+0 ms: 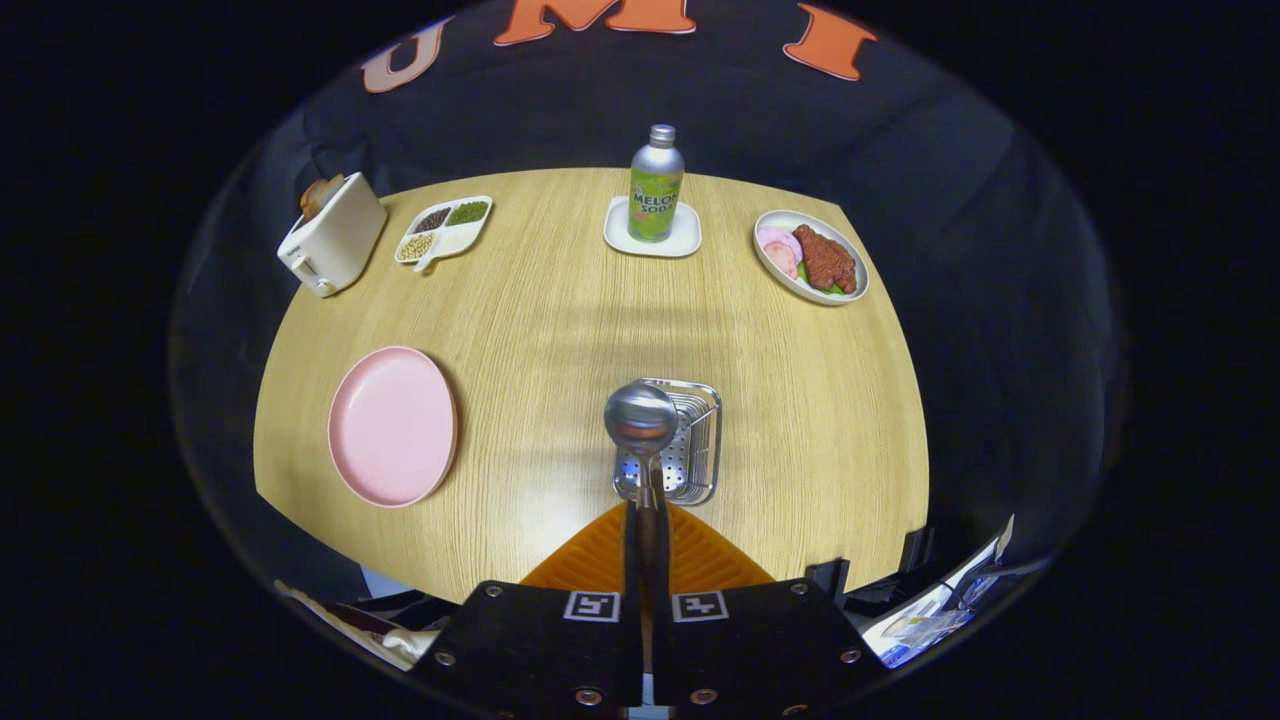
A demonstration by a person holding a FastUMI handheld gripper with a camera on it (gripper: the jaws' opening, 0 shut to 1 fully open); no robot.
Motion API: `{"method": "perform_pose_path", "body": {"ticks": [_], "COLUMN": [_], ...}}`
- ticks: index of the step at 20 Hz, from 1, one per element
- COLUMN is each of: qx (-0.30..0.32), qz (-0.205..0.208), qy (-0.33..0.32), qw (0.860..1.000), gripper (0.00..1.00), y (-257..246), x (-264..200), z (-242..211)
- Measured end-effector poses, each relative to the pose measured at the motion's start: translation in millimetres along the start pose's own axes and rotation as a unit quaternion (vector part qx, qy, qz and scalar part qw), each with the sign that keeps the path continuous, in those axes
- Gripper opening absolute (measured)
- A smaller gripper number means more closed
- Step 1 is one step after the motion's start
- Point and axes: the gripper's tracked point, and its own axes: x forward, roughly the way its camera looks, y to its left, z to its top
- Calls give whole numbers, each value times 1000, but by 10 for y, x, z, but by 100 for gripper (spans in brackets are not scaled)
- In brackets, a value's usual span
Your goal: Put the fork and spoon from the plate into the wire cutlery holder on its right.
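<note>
The gripper (645, 540) is nearly closed, its fingers pinching the spoon (641, 420) by the handle so the bowl stands upright ahead of them, directly over the holder (690, 450), which sits close to the counter's (560, 300) near edge. Held that way, the handle can likely drop straight down into the wire basket. No fork can be made out; whether it is already in the holder cannot be told. Toward the left edge the plate (392, 425) lies bare, well apart from the holder. At the far left corner stands a toaster (332, 235), with a divided tray (445, 230) just beside it. A bottle (656, 185) on a coaster (652, 235) sits mid far edge, a food dish (810, 257) toward the far right corner. The middle of the counter is open, leaving room to lower or back away.
</note>
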Motion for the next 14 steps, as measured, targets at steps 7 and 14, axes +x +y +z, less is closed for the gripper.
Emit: {"method": "perform_pose_path", "body": {"ticks": [7, 14], "qx": [-19, -44], "qz": [6, 16], "qy": [75, 118], "qw": [997, 992], "gripper": [5, 5], "y": [-86, -37], "x": [334, 501], "z": [-10, 39]}}
